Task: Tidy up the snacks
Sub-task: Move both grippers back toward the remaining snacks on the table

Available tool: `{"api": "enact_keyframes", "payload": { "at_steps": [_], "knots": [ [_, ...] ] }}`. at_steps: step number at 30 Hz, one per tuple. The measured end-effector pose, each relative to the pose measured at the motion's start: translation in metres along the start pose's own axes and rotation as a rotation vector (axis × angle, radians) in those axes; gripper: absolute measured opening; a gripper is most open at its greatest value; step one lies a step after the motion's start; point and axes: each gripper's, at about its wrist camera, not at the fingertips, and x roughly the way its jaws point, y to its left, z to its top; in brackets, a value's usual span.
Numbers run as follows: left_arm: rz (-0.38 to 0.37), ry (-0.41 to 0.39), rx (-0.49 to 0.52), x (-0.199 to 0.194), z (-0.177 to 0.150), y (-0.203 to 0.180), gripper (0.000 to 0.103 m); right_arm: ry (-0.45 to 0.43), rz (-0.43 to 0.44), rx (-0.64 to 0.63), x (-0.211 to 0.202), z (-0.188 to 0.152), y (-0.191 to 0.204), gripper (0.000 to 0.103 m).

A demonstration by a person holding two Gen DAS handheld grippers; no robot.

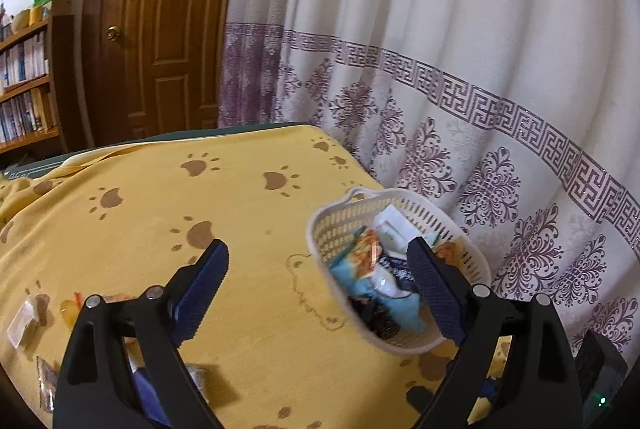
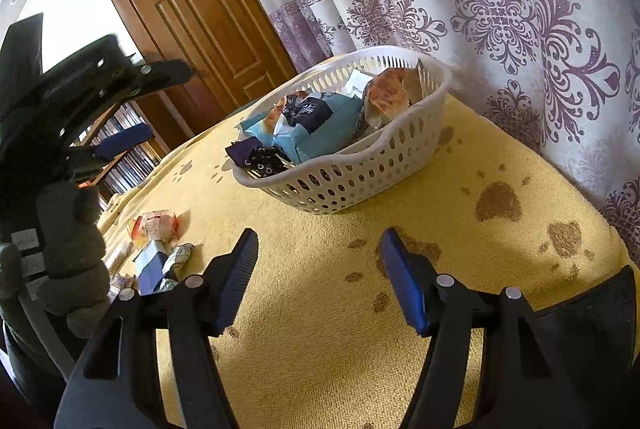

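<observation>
White basket (image 2: 360, 169) holds several snack packets; both grippers' fingers spread, gripping nothing.

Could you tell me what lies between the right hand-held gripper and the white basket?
Only bare yellow paw-print cloth lies between the right hand-held gripper and the white basket, shown in the right wrist view.

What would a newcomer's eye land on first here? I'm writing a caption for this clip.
The white basket heaped with snack packets, at the far edge of the yellow paw-print cloth by the purple-patterned curtain. Next, a few loose snacks still lying on the cloth to its left, beside a gloved hand.
</observation>
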Motion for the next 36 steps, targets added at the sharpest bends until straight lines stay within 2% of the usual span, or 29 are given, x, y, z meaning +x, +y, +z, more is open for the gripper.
{"api": "enact_keyframes", "payload": {
  "at_steps": [16,26,30,36],
  "knots": [
    [0.183,-0.031,-0.078,-0.051,-0.026,0.071,0.09,0.009,-0.027,-0.063,0.005,-0.004,0.01,0.066],
    [0.304,-0.053,-0.223,-0.09,-0.045,0.15,0.09,0.018,-0.051,-0.082,0.007,-0.005,0.014,0.066],
    [0.332,-0.049,-0.279,-0.096,-0.055,0.175,0.09,0.019,-0.065,-0.089,0.007,-0.005,0.016,0.066],
    [0.346,-0.001,-0.294,-0.083,-0.07,0.191,0.09,0.032,-0.06,-0.09,0.009,-0.006,0.021,0.066]
  ]
}}
